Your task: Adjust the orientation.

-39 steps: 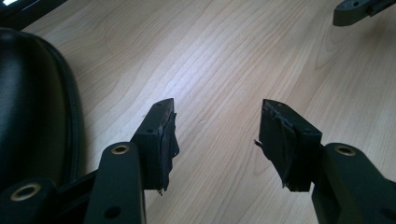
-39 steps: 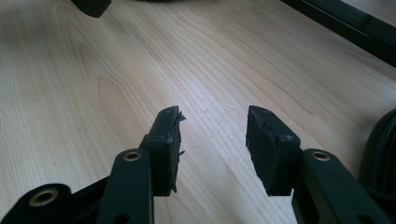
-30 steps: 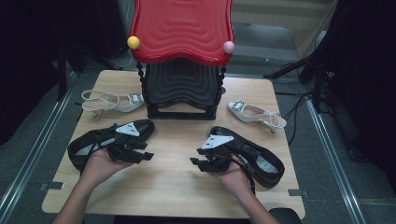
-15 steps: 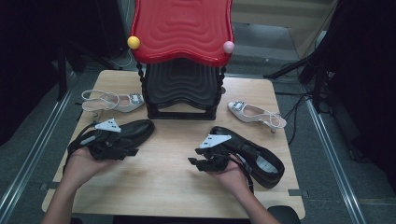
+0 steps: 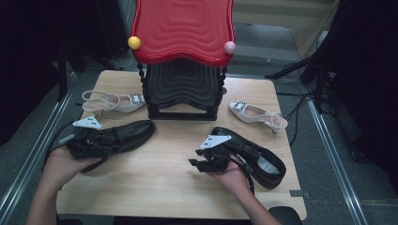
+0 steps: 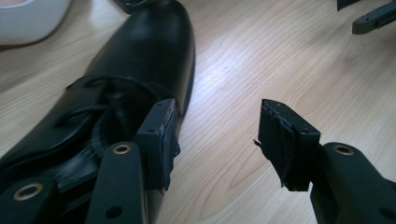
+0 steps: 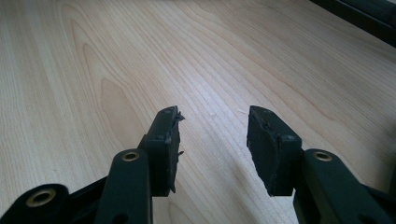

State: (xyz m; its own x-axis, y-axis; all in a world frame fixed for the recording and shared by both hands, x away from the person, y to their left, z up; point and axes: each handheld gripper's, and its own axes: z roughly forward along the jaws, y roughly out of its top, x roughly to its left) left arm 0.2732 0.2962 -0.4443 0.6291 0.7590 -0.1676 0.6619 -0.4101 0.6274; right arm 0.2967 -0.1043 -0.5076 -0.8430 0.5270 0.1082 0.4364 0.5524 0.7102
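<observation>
Two black lace-up shoes lie on the wooden table [image 5: 164, 187]. The left shoe [image 5: 129, 133] points its toe toward the middle. My left gripper [image 5: 110, 140] lies along it, open. In the left gripper view the shoe [image 6: 140, 60] sits just outside one jaw, and bare wood shows between the jaws of the left gripper [image 6: 219, 126]. The right shoe [image 5: 256, 157] lies at the right, just behind my right gripper [image 5: 196, 164]. The right gripper [image 7: 212, 126] is open over bare wood, with nothing between its jaws.
A stack of black stools topped by a red one [image 5: 183, 51] stands at the back middle. One pale sandal [image 5: 115, 101] lies to the left of the stack and another [image 5: 258, 112] to its right. Cables and dark gear flank the table.
My left hand and gripper have moved left along the left shoe and risen slightly. The right hand, its gripper and the right shoe have stayed put.
</observation>
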